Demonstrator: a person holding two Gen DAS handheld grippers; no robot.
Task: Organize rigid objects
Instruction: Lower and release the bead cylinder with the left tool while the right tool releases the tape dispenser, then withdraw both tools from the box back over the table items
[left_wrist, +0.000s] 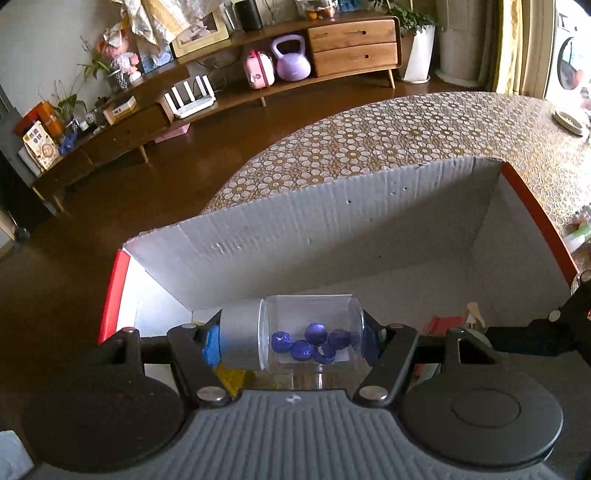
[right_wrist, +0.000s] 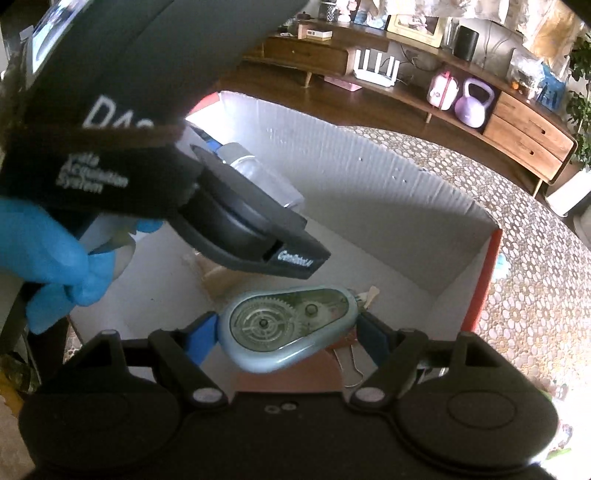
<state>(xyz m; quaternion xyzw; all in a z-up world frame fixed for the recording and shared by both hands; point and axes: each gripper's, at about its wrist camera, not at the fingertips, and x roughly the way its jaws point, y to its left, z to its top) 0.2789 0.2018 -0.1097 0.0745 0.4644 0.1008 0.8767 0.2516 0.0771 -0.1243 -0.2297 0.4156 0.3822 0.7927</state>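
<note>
Left gripper (left_wrist: 291, 341) pinches a clear jar (left_wrist: 295, 332) end to end: one blue pad on the grey lid (left_wrist: 240, 338), the other on the jar's base. Jar lies on its side between the fingers, lid toward image left. Several blue marbles (left_wrist: 314, 343) sit loose on the jar's lower wall. Jar hangs over the near-left part of an open cardboard box (left_wrist: 332, 229), inside its walls; whether it touches the floor of the box is hidden by the gripper body.

Right gripper (right_wrist: 290, 334) clamps a grey-blue correction tape dispenser (right_wrist: 284, 325) across its length, blue pads on both ends, the clear face with the gear wheel toward the camera. It too is over the box interior, near the front edge. Under it on the box floor: something reddish-brown (right_wrist: 317, 365) and a wire binder clip (right_wrist: 351, 369), mostly covered.

In the right wrist view the left gripper's black body fills the upper left, held by a hand in a blue glove (right_wrist: 48, 258); the jar shows just past it.

Box: white corrugated walls inside, red outside, standing on a table with a brown flower-pattern cloth (left_wrist: 406, 133). Small items at the right edge of that table, too blurred to name.

Background: long wooden sideboard (left_wrist: 351, 48) with a white router (left_wrist: 190, 96), a pink case (left_wrist: 258, 70), a purple kettlebell (left_wrist: 291, 59).
</note>
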